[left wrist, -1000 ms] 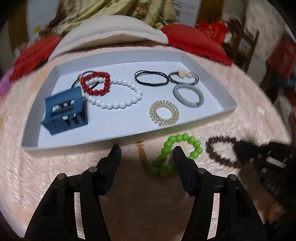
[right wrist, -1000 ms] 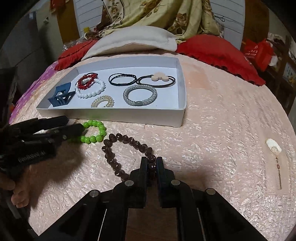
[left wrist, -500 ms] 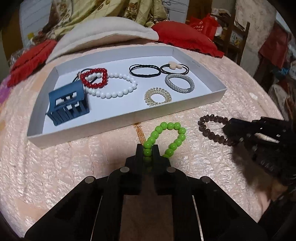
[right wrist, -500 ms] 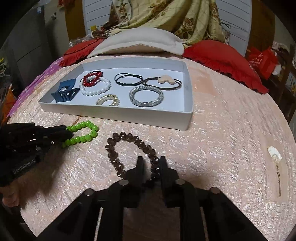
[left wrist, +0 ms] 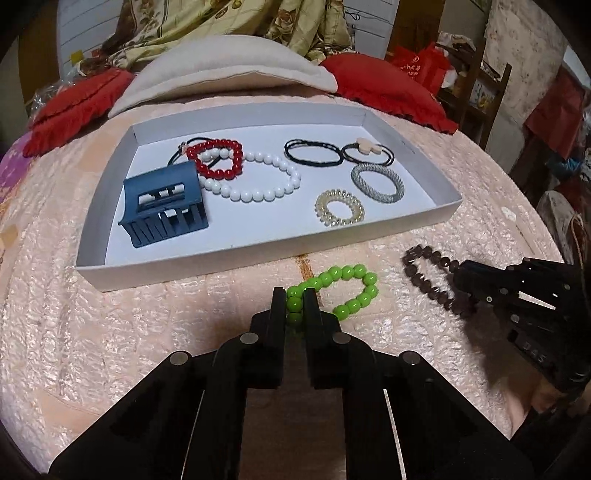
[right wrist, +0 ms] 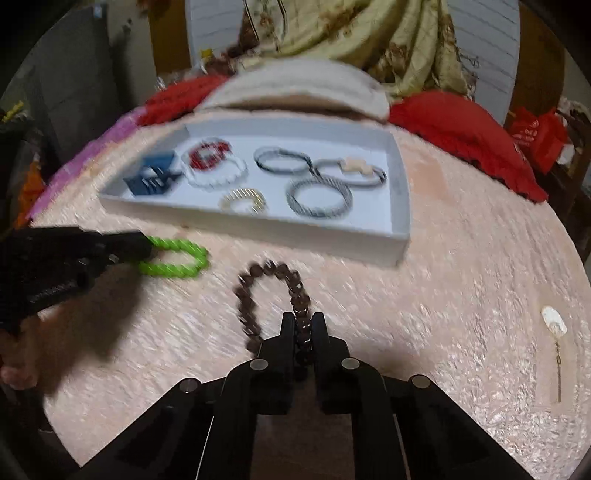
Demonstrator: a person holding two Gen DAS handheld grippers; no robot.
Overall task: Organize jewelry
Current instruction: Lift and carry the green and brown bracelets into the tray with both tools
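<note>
Gripping green bracelet (left wrist: 334,293) (tray (left wrist: 258,260) near).

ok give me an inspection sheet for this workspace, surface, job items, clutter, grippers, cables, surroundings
surface: pink textured bedspread, items lying on it
job's things: white tray holds blue hair claw, red bead bracelet, white bead bracelet, black hair ties, grey woven band, clear coil tie; green bead bracelet and brown bead bracelet lie outside the tray
clutter: small pale tag with string
grippers: left gripper shut on green bead bracelet; right gripper shut on brown bead bracelet
cables: nothing seen
surroundings: cream pillow, red cushions, floral blanket
</note>
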